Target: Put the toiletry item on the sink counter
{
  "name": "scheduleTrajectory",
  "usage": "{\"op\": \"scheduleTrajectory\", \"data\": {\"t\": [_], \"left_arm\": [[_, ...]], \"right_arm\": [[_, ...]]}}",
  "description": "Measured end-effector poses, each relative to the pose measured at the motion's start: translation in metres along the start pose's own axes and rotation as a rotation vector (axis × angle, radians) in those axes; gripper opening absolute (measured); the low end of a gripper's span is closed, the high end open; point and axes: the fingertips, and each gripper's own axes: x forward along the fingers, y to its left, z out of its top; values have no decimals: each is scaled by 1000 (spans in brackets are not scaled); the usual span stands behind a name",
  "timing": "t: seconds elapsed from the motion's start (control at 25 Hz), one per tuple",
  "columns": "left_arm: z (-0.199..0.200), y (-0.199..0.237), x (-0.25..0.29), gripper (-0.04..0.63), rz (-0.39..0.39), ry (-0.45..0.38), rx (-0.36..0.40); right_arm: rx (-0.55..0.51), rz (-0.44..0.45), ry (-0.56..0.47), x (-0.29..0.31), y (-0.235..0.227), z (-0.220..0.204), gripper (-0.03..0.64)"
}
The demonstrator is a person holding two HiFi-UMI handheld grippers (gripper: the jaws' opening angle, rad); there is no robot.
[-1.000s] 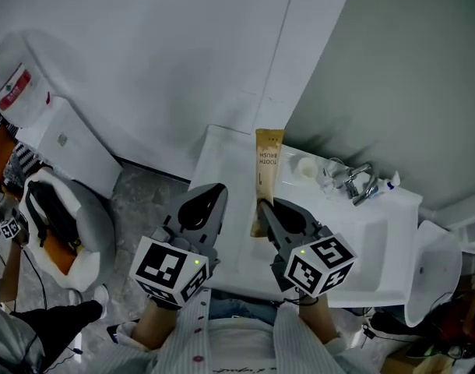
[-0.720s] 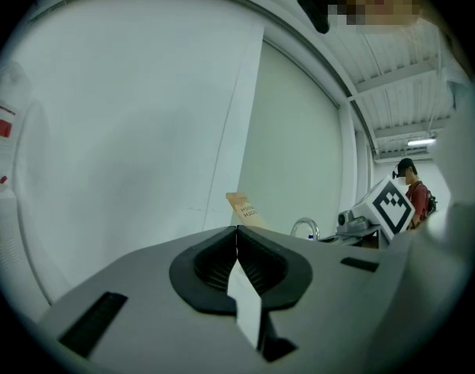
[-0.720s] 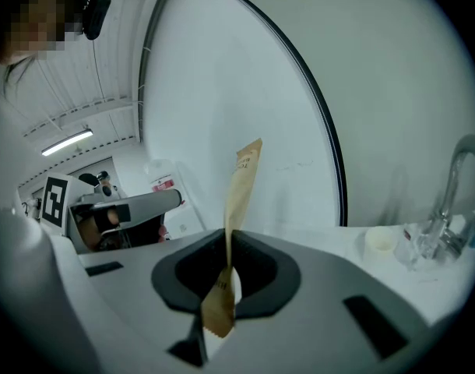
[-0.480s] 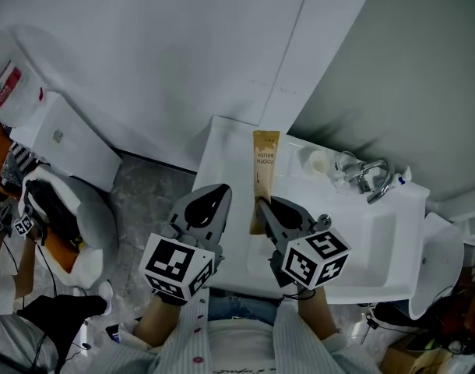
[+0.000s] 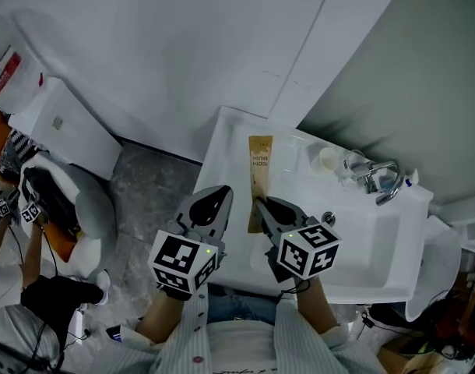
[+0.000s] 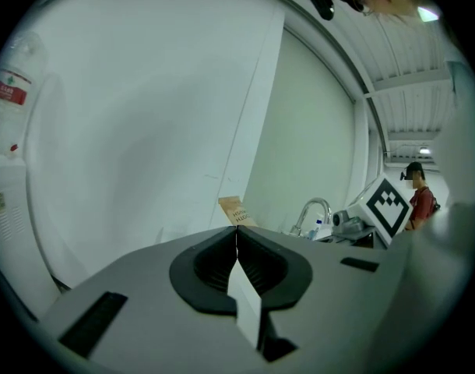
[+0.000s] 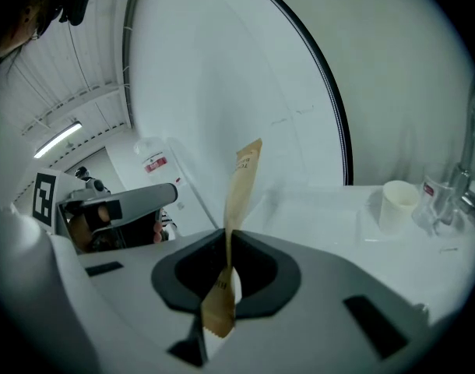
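White wall panels are closing in a small washroom where a white sink counter (image 5: pixel 224 148) is standing over a grey mottled floor (image 5: pixel 148 189). The right gripper (image 5: pixel 258 203) is reaching over the counter's front left part, its jaws pinching the near end of a brown paper toothbrush packet (image 5: pixel 259 171). In the right gripper view the right gripper's jaws (image 7: pixel 225 244) are pressing on both sides of the packet (image 7: pixel 241 184), whose free end is tilting up above the counter toward its back edge. The left gripper (image 5: pixel 220 193) is hovering at the counter's left front edge, just beside the right one. In the left gripper view its jaws (image 6: pixel 237 232) are pressed together with nothing between them. A white paper cup (image 5: pixel 328 159) is standing at the counter's back edge, and a chrome faucet (image 5: pixel 381 179) is sitting at the counter's back right, beyond the basin.
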Motion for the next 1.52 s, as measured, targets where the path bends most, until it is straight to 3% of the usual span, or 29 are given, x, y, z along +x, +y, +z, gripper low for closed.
{"op": "scheduleTrajectory", "data": {"t": [0.8,1.52], "left_arm": [[-83,7,3,17,38,152,-58],[-118,5,-1,17,25,216,-80]], "right_arm": [[109,-5,205,48,-19,-97,35],[127,-52,328,62,-28,-151,39]]}}
